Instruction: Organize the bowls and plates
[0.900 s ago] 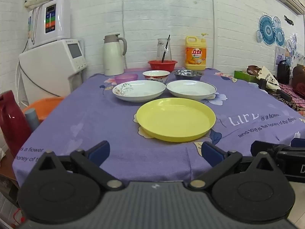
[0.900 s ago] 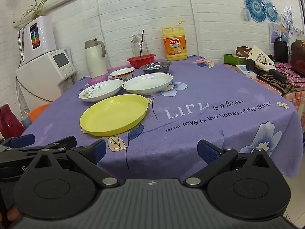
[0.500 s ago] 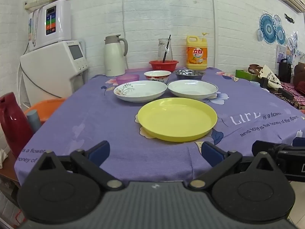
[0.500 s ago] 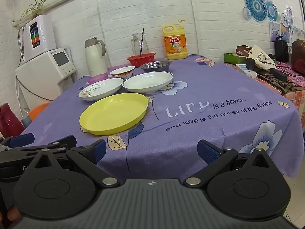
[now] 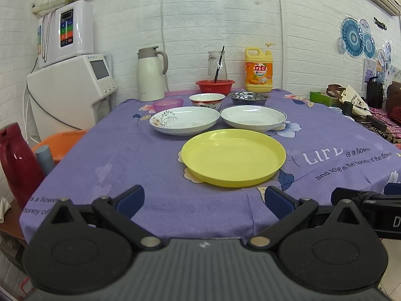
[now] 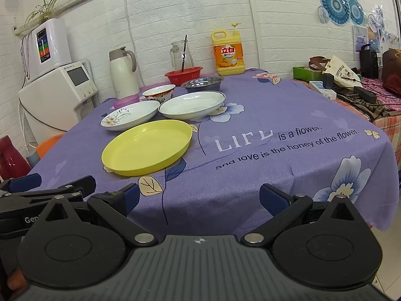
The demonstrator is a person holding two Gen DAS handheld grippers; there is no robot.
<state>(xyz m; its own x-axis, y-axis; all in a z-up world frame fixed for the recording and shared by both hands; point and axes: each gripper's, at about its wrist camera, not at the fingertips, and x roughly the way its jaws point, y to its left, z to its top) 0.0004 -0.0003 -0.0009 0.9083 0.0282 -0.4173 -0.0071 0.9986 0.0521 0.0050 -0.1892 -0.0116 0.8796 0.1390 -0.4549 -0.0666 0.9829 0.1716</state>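
A yellow plate (image 5: 233, 156) (image 6: 147, 148) lies nearest on the purple tablecloth (image 5: 140, 155). Behind it sit a white floral plate (image 5: 184, 120) (image 6: 130, 115) and a white blue-rimmed plate (image 5: 253, 118) (image 6: 192, 105). Farther back are a small patterned bowl (image 5: 207, 100) (image 6: 159, 92), a steel bowl (image 5: 248, 97) (image 6: 202, 82), a purple bowl (image 5: 168, 104) and a red basin (image 5: 215, 86) (image 6: 183, 74). My left gripper (image 5: 204, 199) and right gripper (image 6: 199, 197) are open and empty, at the table's near edge.
A white thermos jug (image 5: 150, 74), a glass jar (image 5: 217, 66) and a yellow detergent bottle (image 5: 258, 70) stand along the back wall. A water dispenser (image 5: 70, 95), orange stool (image 5: 60, 140) and red flask (image 5: 17, 165) are left. A cluttered side table (image 6: 351, 87) is right.
Both grippers have edged slightly toward the table; the dishes sit a little lower and larger in view. No object has moved.
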